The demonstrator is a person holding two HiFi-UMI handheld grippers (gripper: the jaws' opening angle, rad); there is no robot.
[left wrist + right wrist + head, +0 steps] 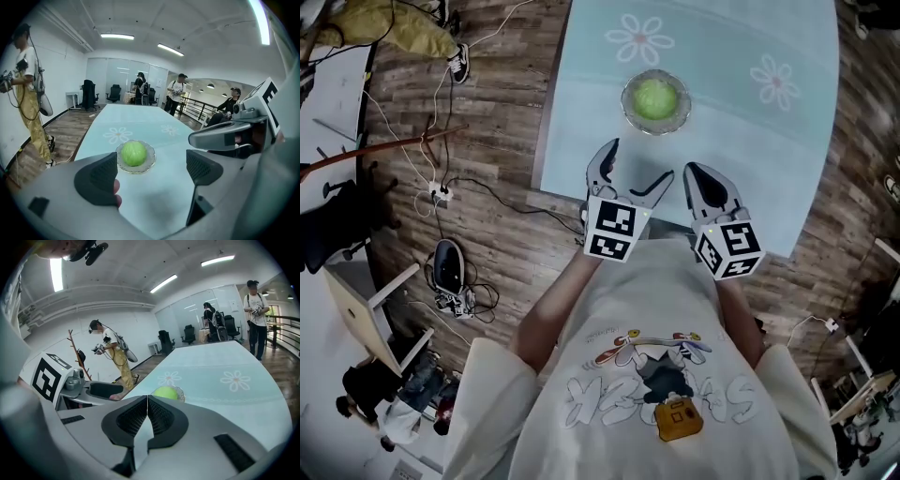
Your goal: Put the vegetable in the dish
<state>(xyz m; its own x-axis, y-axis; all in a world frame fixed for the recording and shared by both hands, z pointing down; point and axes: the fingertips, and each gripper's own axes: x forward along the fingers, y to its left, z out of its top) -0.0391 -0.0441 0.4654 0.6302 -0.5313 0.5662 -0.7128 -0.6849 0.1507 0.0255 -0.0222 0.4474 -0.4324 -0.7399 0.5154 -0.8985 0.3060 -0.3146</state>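
Observation:
A round green cabbage [655, 98] lies in a small glass dish [628, 112] on the pale blue table [741, 141] with flower prints. My left gripper [637, 164] is held near the table's front edge, short of the dish, jaws wide open and empty. In the left gripper view the cabbage [134, 153] sits in the dish [150, 161] beyond the open gripper [152, 171]. My right gripper [694, 171] is beside the left one, its jaws shut on nothing. In the right gripper view the closed pads [147, 413] partly hide the cabbage [165, 392].
Wooden floor with cables and a power strip [439, 194] lies left of the table. A person with grippers [28, 93] stands at the left; other people [176, 93] and office chairs [89, 96] are at the far end. A railing [197, 110] runs along the right.

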